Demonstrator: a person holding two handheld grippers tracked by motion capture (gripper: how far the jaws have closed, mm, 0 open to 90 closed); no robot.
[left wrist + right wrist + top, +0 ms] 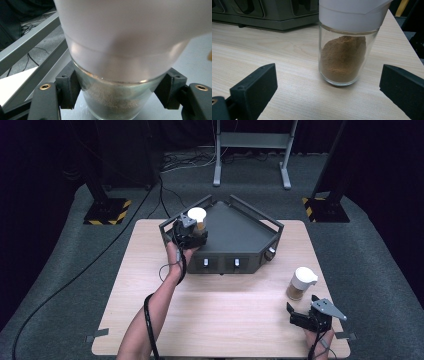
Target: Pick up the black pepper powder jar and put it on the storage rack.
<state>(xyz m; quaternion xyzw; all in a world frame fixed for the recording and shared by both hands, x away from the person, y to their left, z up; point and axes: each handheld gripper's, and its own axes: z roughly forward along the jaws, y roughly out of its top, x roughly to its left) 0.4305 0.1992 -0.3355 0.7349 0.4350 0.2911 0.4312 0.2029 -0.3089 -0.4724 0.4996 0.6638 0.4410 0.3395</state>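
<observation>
A glass spice jar (198, 218) with a white lid is held over the left part of a dark grey angled rack (235, 227) at the back of the table. My left gripper (192, 231) is shut on this jar; in the left gripper view both black pads (68, 87) press the glass of the jar (112, 97) below its lid. A second jar (301, 283) of brown powder with a white lid stands on the wooden table at the right. My right gripper (302, 315) rests open just in front of it, with the jar (343, 60) a little beyond the wide-apart jaws.
The rack has raised rails (170, 225) around its platform and a front face with two small latches (206, 263). The wooden table (220, 320) stands on grey carpet. Black stands with yellow-striped bases (107, 210) and a grey frame (250, 150) stand behind.
</observation>
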